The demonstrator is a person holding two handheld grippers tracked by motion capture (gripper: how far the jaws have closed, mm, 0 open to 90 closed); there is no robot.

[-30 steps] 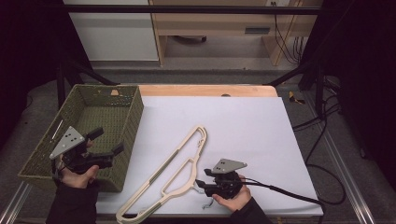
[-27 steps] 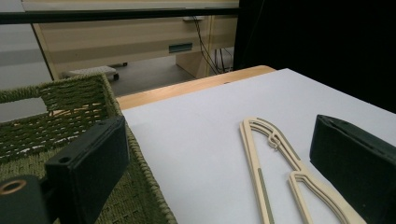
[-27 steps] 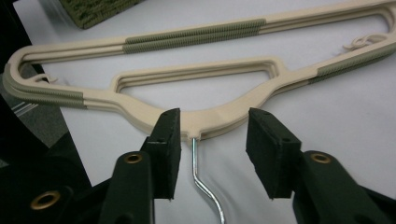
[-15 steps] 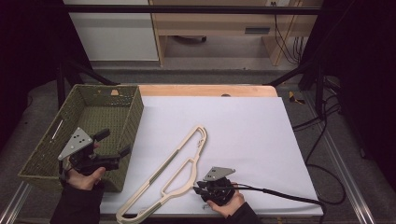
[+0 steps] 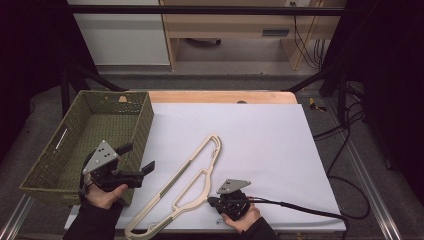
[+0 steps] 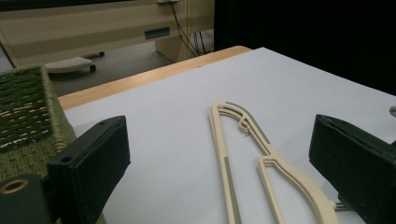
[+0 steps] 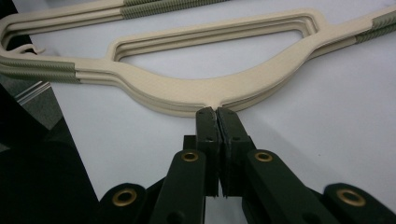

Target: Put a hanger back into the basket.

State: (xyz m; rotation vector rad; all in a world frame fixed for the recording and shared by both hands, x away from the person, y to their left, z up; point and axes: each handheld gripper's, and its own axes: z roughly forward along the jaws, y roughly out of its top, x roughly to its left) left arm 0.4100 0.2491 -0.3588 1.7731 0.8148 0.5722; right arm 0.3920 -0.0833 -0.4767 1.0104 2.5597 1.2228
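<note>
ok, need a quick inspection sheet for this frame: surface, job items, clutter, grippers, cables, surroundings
Surface: white sheet on a wooden table.
Job's things: cream hangers, stacked, lying flat on the sheet.
Clutter: green woven basket at the table's left edge.
Grippers: right gripper just closed, jaws together at the hangers' hook stub; left gripper open, near the basket.
Cables: black cable trailing from the right gripper; more on the floor.
Surroundings: wooden furniture behind.
</note>
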